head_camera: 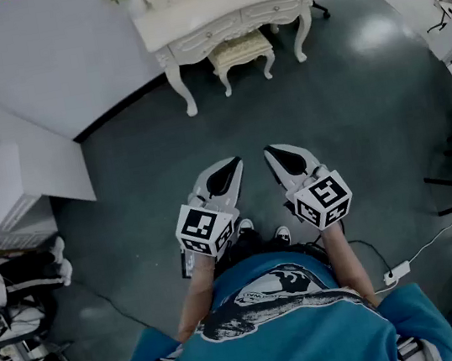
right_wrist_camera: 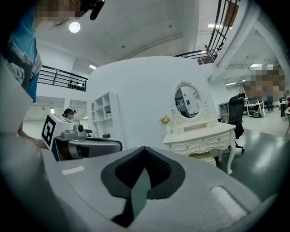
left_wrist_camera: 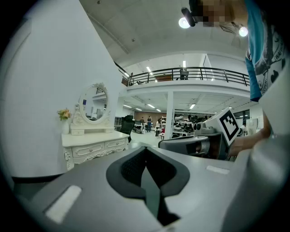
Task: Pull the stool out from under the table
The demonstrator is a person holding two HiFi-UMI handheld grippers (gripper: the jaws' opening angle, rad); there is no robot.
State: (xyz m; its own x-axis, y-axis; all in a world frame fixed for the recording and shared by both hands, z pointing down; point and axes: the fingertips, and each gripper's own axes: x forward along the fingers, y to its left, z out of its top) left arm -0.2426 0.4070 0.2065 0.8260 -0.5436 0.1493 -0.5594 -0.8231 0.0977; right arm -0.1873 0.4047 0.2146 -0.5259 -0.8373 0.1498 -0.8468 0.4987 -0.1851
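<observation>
Nothing is done yet — the cream stool (head_camera: 241, 52) sits tucked under the white desk (head_camera: 223, 1). We stand well short of that desk, left tool (head_camera: 228, 168) and right tool (head_camera: 277, 155) both closed, empty — approach and pull remain.

My head view looks steeply down from above my chest, with the table (head_camera: 223, 1) far off at the top of the frame. Both gripper views sit low behind their own jaws and face nearly level. All three share that distant table. The left gripper view catches the right gripper (left_wrist_camera: 164, 144) at mid-right, and the right gripper view catches the left gripper (right_wrist_camera: 118, 146) at mid-left.
</observation>
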